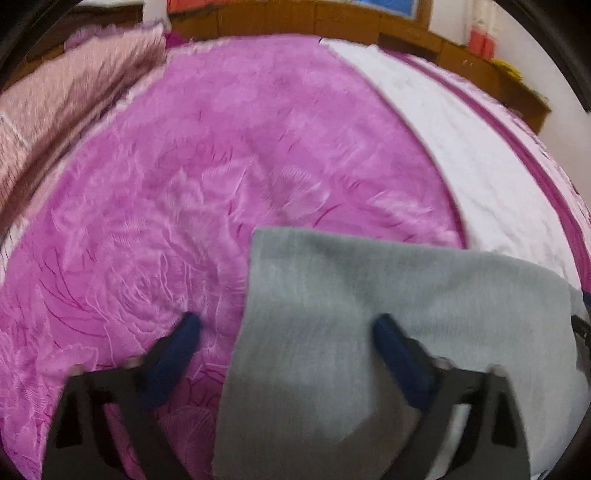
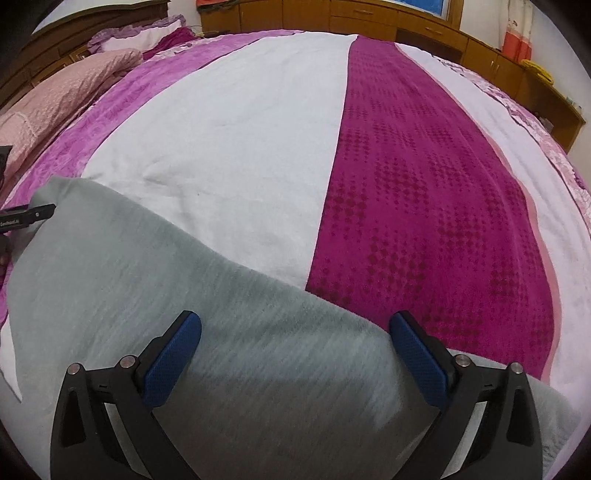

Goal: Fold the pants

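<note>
The grey pants lie flat on the bed, and they show as a long band in the right wrist view. My left gripper is open, its blue fingertips straddling the pants' left edge, just above the cloth. My right gripper is open above the pants near their far edge, holding nothing. The tip of the left gripper tool shows at the pants' left end in the right wrist view.
The bed cover has a pink patterned panel, a white stripe and a dark magenta stripe. A pink pillow lies at the head. Wooden cabinets line the far wall.
</note>
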A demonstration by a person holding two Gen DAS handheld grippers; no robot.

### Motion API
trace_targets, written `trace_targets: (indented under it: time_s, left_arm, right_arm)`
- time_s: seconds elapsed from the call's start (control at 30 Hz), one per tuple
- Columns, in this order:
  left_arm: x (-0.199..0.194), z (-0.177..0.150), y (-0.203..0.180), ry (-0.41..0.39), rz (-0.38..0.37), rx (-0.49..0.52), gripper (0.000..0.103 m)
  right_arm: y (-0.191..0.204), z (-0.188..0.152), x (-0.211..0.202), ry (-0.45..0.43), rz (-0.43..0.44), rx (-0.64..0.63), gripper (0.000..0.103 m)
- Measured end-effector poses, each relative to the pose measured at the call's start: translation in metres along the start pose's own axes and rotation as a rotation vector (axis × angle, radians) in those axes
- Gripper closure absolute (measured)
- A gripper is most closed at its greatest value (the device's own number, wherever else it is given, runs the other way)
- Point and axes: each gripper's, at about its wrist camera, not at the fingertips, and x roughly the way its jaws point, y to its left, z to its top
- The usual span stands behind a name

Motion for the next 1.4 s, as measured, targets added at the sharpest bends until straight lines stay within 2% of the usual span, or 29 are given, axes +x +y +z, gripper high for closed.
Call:
trace_targets:
  time_s: [0.03, 0.07, 0.13, 0.17, 0.23, 0.3, 0.33, 0.63, 0.77, 0.97, 1.17, 1.4]
  left_arm:
    - [-0.006, 0.0, -0.004, -0.025, 0.0, 0.022, 0.042]
    - [-0.008, 0.001, -0.006, -0.033, 0.002, 0.031, 0.051]
    - [-0.013, 0.002, -0.008, -0.035, 0.037, 0.042, 0.078]
    - [-0.015, 0.003, -0.008, -0.037, 0.047, 0.048, 0.083]
    - [-0.024, 0.002, -0.006, -0.045, 0.047, 0.055, 0.095]
    - [-0.036, 0.001, -0.001, -0.06, 0.024, 0.041, 0.097]
    - [-0.042, 0.001, 0.001, -0.069, 0.022, 0.038, 0.101]
    - [-0.125, -0.014, 0.005, -0.185, 0.024, 0.049, 0.101]
    - [-0.161, -0.032, 0.012, -0.223, 0.022, 0.039, 0.1]
    - [-0.206, -0.074, 0.027, -0.261, 0.023, -0.005, 0.101]
    - [-0.226, -0.125, 0.044, -0.246, -0.005, -0.085, 0.1]
    - [-0.223, -0.192, 0.067, -0.175, 0.055, -0.163, 0.097]
  right_arm:
    - [0.002, 0.0, -0.002, -0.006, 0.001, -0.009, 0.015]
    - [0.003, -0.001, -0.005, -0.013, 0.003, -0.02, 0.02]
    - [0.007, 0.0, -0.011, -0.024, 0.007, -0.036, 0.044]
    - [0.008, -0.001, -0.015, -0.029, 0.012, -0.037, 0.053]
    - [0.01, 0.0, -0.023, -0.035, 0.017, -0.039, 0.087]
    - [0.011, 0.0, -0.034, -0.047, 0.014, -0.042, 0.1]
    - [0.011, -0.001, -0.038, -0.053, 0.022, -0.038, 0.102]
    - [0.025, -0.015, -0.115, -0.152, 0.116, -0.023, 0.103]
    - [0.033, -0.031, -0.151, -0.181, 0.171, -0.017, 0.103]
    - [0.046, -0.065, -0.196, -0.2, 0.208, -0.027, 0.103]
    - [0.064, -0.114, -0.222, -0.17, 0.264, -0.026, 0.103]
    - [0.086, -0.173, -0.214, -0.052, 0.313, -0.015, 0.103]
